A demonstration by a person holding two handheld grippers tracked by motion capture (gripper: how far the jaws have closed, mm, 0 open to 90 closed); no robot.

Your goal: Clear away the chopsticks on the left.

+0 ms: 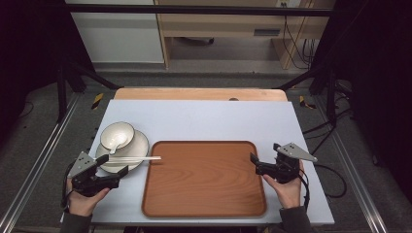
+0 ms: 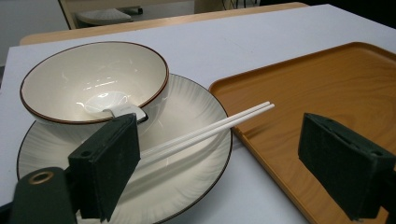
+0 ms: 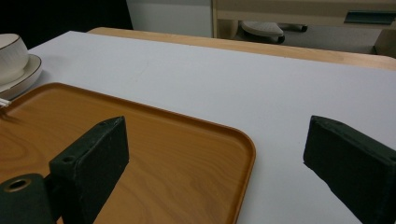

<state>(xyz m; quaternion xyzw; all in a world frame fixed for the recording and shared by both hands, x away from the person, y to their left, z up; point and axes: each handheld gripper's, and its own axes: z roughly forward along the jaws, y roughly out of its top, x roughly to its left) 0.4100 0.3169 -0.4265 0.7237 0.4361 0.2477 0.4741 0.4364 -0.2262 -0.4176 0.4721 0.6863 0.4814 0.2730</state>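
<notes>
My left gripper (image 1: 112, 169) & right gripper (image 1: 253, 161) hover wide open, empty, at the tray's (image 1: 204, 208) left/right edges, chopsticks (image 2: 210, 130) across plate (image 2: 187, 196).

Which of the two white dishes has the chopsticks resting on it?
The flat ribbed plate: the chopsticks lie across its rim, tips over the tray's edge. The bowl on it holds a spoon instead.
</notes>
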